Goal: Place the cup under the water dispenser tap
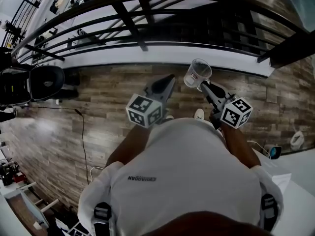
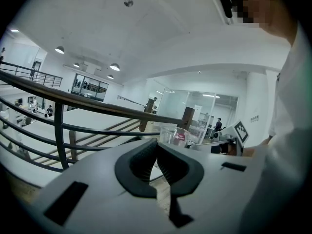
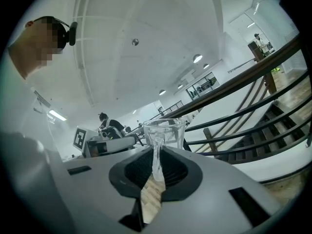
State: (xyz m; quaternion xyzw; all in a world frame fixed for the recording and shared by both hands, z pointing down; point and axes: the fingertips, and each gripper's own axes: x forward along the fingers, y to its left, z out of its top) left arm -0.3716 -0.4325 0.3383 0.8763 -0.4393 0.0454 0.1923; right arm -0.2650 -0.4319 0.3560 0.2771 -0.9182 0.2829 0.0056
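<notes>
Right hand-held gripper [image 3: 157, 167]: the jaws are nearly together, pinching a thin clear part of the cup [image 3: 164, 133]. I cannot tell whether that part is its handle or its wall.
Cup: it is clear and looks empty. I carry it in the air out in front of me, above the floor [image 1: 98, 95] and just short of the railing [image 1: 147, 11], and the head view shows it tipped over.
Left hand-held gripper [image 2: 157, 162]: the pads are closed on each other with nothing between them. It rides beside the right one, apart from the cup.
Step in hand: I judge this to be the carry, with placing not yet begun (no view shows a dispenser or tap).
Doing it well: the hold is on a narrow slip of clear material, so I'd keep the pinch steady and avoid swinging. I'd bring the cup upright before it goes under a tap, and keep the spare gripper clear of it.
Underfoot: a dark cable [image 1: 82, 132] trails across the planks to my left and could snag a foot.
Straight ahead: the dark railing bars the way, with stairs [image 3: 263, 140] dropping beyond it. I'd expect to have to turn along it rather than reach over.
Far off: an open hall with ceiling lamps and a few small figures.
</notes>
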